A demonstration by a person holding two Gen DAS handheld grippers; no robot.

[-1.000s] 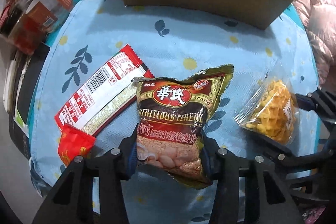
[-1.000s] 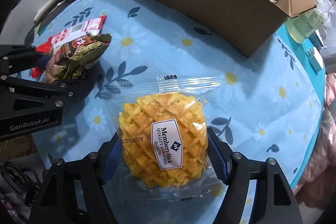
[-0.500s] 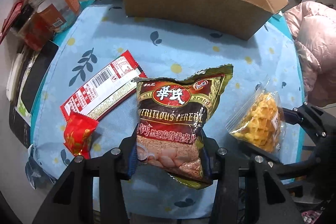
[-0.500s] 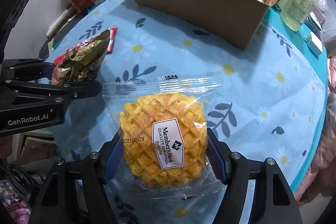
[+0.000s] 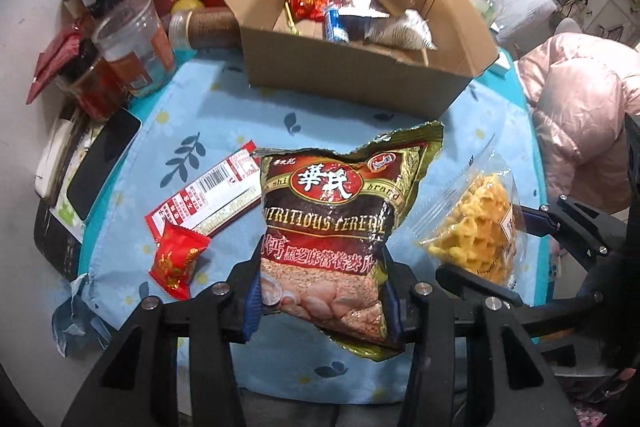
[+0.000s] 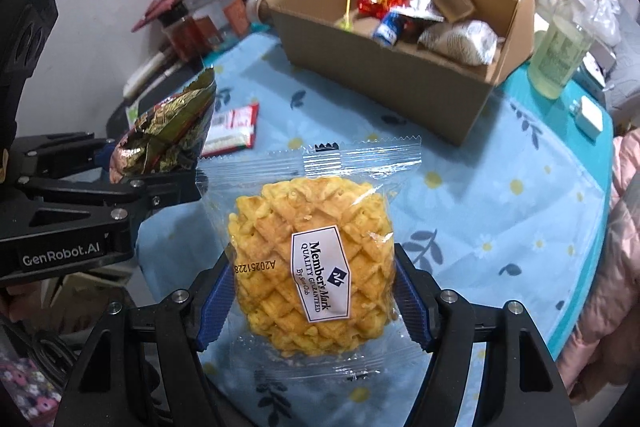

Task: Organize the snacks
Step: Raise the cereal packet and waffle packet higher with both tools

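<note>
My left gripper (image 5: 322,301) is shut on a dark red and gold cereal bag (image 5: 336,227), held above the tablecloth. From the right wrist view that cereal bag (image 6: 168,135) hangs at the left in the left gripper (image 6: 152,173). My right gripper (image 6: 316,301) is shut on a clear-wrapped yellow waffle pastry (image 6: 308,267); the left wrist view shows the waffle pastry (image 5: 476,227) at the right. An open cardboard box (image 5: 360,75) (image 6: 384,67) with several snacks inside stands at the far side. A red-and-white wrapper (image 5: 208,195) and a small red packet (image 5: 178,259) lie on the cloth.
A blue floral tablecloth (image 6: 500,195) covers the round table. Jars, cans and bottles (image 5: 132,39) crowd the far left edge. A pale green bottle (image 6: 560,55) and a white charger (image 6: 588,115) stand right of the box. A pink jacket (image 5: 580,107) lies at the right.
Both grippers have risen with their packs, so the table looks smaller and the inside of the box has come into view. The grips are unchanged.
</note>
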